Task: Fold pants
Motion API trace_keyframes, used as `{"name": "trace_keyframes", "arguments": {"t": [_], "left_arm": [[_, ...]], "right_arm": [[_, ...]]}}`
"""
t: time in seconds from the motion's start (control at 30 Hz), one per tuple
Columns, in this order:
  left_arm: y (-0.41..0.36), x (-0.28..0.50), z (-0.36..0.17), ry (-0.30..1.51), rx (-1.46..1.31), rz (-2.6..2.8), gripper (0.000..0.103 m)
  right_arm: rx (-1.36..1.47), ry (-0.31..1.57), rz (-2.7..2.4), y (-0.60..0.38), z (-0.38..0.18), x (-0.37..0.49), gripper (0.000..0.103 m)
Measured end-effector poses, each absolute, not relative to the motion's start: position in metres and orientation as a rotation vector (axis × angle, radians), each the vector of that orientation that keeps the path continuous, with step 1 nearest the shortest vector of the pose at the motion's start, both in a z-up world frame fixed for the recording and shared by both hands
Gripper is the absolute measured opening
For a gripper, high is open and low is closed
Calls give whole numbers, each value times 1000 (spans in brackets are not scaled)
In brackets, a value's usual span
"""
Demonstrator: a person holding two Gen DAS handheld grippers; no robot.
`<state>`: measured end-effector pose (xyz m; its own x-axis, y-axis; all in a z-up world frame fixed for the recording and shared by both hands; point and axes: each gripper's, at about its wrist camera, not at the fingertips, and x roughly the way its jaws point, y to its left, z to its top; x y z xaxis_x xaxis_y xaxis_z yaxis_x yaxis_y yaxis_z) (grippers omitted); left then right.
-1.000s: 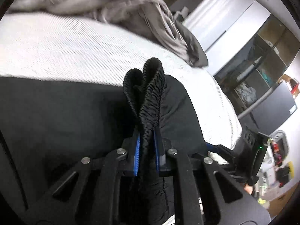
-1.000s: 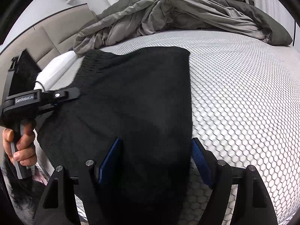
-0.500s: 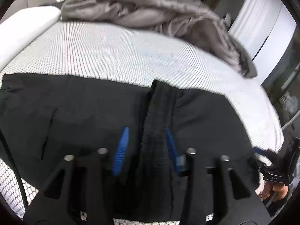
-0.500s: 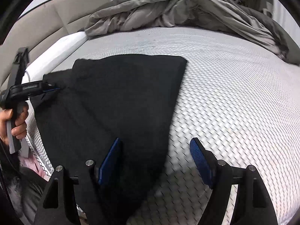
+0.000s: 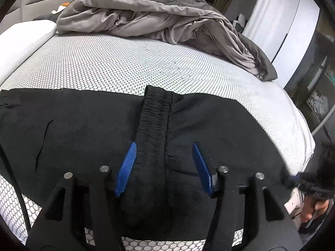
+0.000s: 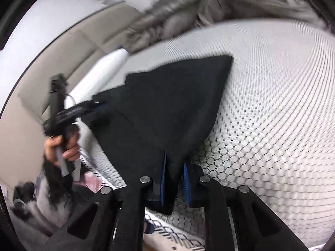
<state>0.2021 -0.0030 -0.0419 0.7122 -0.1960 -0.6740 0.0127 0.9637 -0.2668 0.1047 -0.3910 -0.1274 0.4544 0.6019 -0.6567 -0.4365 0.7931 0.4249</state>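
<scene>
- Your left hand-held gripper [image 5: 164, 168] has just been opening: a second ago it pinched the elastic waistband [image 5: 156, 115]; now its jaws stand apart with the band lying loose between them, pads clear of the cloth.
- Your right hand-held gripper [image 6: 174, 175] has just been closing, and its blue pads now clamp the near corner of the pants [image 6: 167, 108]; a moment ago they straddled that edge without touching.
- The black pants lie flat on the bed [image 5: 146, 62] along its near edge, well short of the grey duvet [image 5: 159, 18] heaped at the far side.
- So the waistband end is set down and the other end is picked up; the next fold looks ready, probably carrying the gripped corner toward the waistband.
</scene>
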Motion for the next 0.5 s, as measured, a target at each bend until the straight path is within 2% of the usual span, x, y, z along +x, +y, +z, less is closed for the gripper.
{"name": "trace_keyframes", "arguments": {"t": [0.1,0.17,0.23,0.27,0.3,0.43,0.47,0.5], "left_arm": [[-7,206,-46,780,-233,-104,53],[-12,205,-45,774,-219,-105,53],[-18,204,-42,760,-205,-132,53],[-22,202,-41,750,-194,-150,53],[-27,202,-41,744,-181,-167,53],[-46,206,-45,774,-127,-178,54],[-48,206,-47,780,-119,-178,54],[-49,206,-47,778,-115,-184,54]], "right_arm": [[124,1024,636,-384,-156,109,14],[152,992,661,-390,-151,104,18],[193,944,678,-401,-141,99,30],[225,906,655,-408,-136,99,45],[267,880,628,-419,-135,97,55],[462,893,571,-427,-147,127,55],[489,896,554,-425,-149,136,52],[506,901,526,-421,-154,147,30]]}}
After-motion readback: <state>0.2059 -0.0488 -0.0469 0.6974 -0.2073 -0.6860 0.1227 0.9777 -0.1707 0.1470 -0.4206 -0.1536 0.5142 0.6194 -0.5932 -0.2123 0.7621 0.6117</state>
